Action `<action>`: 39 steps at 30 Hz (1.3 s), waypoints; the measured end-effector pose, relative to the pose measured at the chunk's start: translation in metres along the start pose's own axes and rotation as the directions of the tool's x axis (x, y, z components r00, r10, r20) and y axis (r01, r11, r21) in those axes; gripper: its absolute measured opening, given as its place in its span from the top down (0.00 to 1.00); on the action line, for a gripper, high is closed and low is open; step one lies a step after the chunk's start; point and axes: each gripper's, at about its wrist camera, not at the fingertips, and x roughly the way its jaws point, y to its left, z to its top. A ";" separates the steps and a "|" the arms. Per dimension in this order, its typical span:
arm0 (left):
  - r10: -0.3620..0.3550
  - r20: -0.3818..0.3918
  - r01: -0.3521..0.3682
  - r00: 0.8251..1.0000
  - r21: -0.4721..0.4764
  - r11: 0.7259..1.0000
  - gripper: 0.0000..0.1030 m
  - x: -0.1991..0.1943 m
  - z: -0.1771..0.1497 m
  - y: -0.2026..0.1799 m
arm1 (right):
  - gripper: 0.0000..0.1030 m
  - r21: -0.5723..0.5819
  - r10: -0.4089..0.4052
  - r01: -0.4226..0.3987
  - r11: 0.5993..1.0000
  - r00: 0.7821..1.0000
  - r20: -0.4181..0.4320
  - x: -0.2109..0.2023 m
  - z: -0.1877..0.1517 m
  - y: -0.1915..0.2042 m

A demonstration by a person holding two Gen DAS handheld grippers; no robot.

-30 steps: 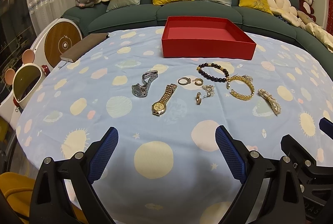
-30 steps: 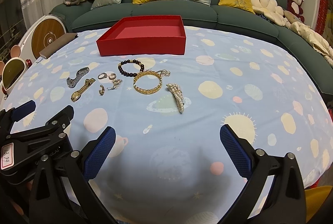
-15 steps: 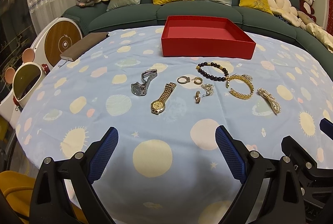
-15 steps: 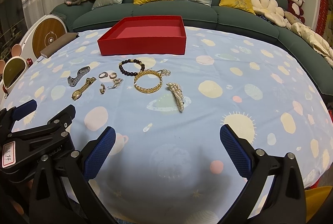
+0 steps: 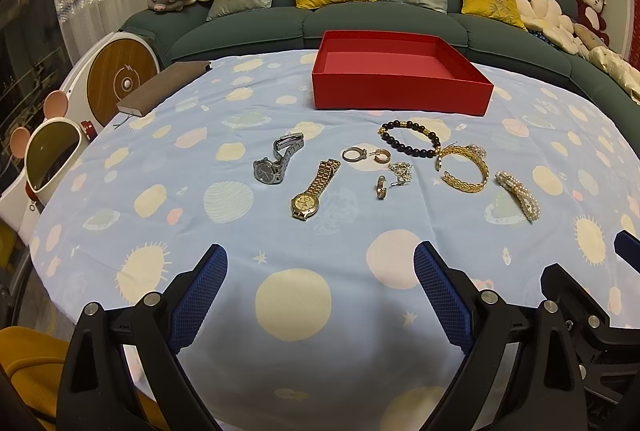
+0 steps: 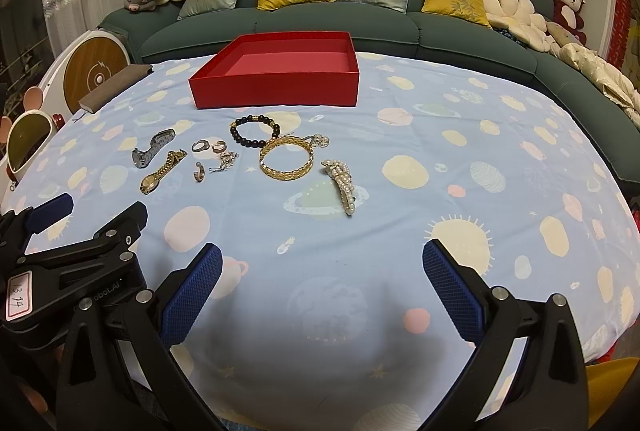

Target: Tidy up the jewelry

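Observation:
Jewelry lies in a loose row on the blue patterned tablecloth [image 5: 280, 295]: a silver watch [image 5: 276, 161], a gold watch [image 5: 314, 191], rings [image 5: 366, 155], a small chain [image 5: 402, 171], a dark bead bracelet [image 5: 410, 138], a gold bangle [image 5: 464, 169] and a pearl clip [image 5: 518, 194]. An empty red box [image 5: 400, 73] stands behind them. My left gripper [image 5: 320, 295] is open and empty near the front edge. My right gripper [image 6: 322, 291] is open and empty, right of the left gripper [image 6: 56, 231]. The bangle [image 6: 286, 162] and pearl clip [image 6: 342, 185] lie ahead of it.
A brown book [image 5: 164, 87] lies at the table's far left edge. White round devices [image 5: 116, 79] stand left of the table. A green sofa [image 5: 384, 15] with cushions and plush toys runs behind. A yellow seat [image 5: 28, 363] shows at bottom left.
Both views have shifted very slightly; the jewelry and box have not moved. Both grippers stay open.

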 end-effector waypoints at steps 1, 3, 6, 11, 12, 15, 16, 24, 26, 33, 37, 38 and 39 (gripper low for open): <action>0.000 0.000 0.000 1.000 0.000 1.000 0.10 0.000 0.000 0.000 | 0.05 0.000 0.000 0.000 1.000 1.000 0.000 0.000 0.000 0.000; 0.000 0.000 0.000 1.000 0.000 1.000 0.10 0.000 0.000 0.000 | 0.05 0.000 -0.001 0.001 1.000 1.000 0.001 0.000 0.000 0.000; -0.001 -0.001 0.001 1.000 -0.001 1.000 0.10 0.000 0.000 0.000 | 0.05 0.000 0.001 -0.001 1.000 1.000 0.000 0.000 0.000 0.000; -0.005 -0.005 0.005 1.000 -0.006 1.000 0.10 0.000 0.000 0.001 | 0.05 0.001 0.006 -0.006 1.000 1.000 -0.003 0.000 0.000 0.002; -0.006 -0.007 0.006 1.000 -0.008 1.000 0.10 0.000 0.000 0.002 | 0.05 0.001 0.009 -0.009 1.000 1.000 -0.003 0.000 0.000 0.003; -0.013 -0.011 0.013 1.000 -0.010 1.000 0.10 0.000 0.000 0.001 | 0.05 0.003 0.019 -0.019 1.000 1.000 -0.002 0.000 0.000 0.001; -0.016 -0.013 0.016 1.000 -0.011 1.000 0.10 0.001 0.000 0.001 | 0.05 0.004 0.020 -0.020 1.000 1.000 -0.003 0.001 0.000 0.000; -0.046 -0.039 0.046 0.998 0.004 0.999 0.10 0.005 -0.002 -0.001 | 0.05 -0.007 0.009 -0.009 1.000 1.000 -0.001 0.008 0.002 -0.006; -0.060 -0.049 0.060 0.997 0.003 0.998 0.10 0.007 -0.002 0.001 | 0.05 -0.004 0.004 -0.004 1.000 1.000 -0.003 0.012 0.004 -0.011; -0.054 -0.072 0.053 0.996 -0.013 0.999 0.10 0.020 0.001 0.014 | 0.09 0.053 0.010 -0.009 0.999 1.000 -0.019 0.032 0.019 -0.028; -0.044 -0.091 0.040 0.995 -0.040 0.998 0.10 0.034 0.004 0.028 | 0.14 0.077 0.018 -0.015 0.997 0.999 -0.044 0.049 0.027 -0.032; -0.043 -0.100 0.039 0.994 -0.047 0.998 0.10 0.038 0.005 0.032 | 0.16 0.076 0.014 -0.010 0.997 0.999 -0.050 0.054 0.029 -0.032; -0.041 -0.106 0.035 0.994 -0.057 0.998 0.10 0.041 0.006 0.036 | 0.17 0.074 0.010 -0.006 0.997 0.998 -0.056 0.059 0.030 -0.032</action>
